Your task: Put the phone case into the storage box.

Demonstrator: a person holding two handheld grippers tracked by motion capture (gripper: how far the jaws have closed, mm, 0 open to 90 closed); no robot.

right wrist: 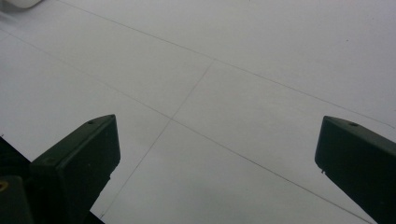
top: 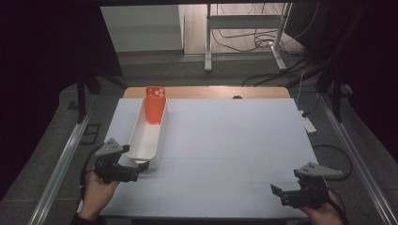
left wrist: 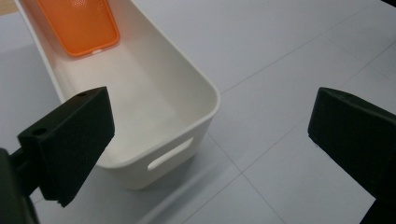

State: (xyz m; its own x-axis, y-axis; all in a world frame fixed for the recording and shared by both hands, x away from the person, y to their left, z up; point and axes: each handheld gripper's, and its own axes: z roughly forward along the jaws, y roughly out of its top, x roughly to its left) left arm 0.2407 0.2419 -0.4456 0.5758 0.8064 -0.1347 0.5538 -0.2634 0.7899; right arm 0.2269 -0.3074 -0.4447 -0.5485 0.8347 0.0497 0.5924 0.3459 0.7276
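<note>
Orange phone case (top: pixel 156 104) in white bin (top: pixel 141 140)

A phone case (top: pixel 156 105) leans in the bin's (top: pixel 141 140) far end, on the table's (top: pixel 225 140) left.

the high view is dim and low in contrast, its corners and both sides sunk in near-black, while the pale grey-white table sheet (top: pixel 225 140) takes soft, even light from above. the long white plastic bin (left wrist: pixel 187 93) throws a faint soft shadow on the sheet below its handle end in the left gripper view. in both gripper views the near black jaws are blurred. the right gripper view is greyish, darker toward its left edge, without glare.
</note>
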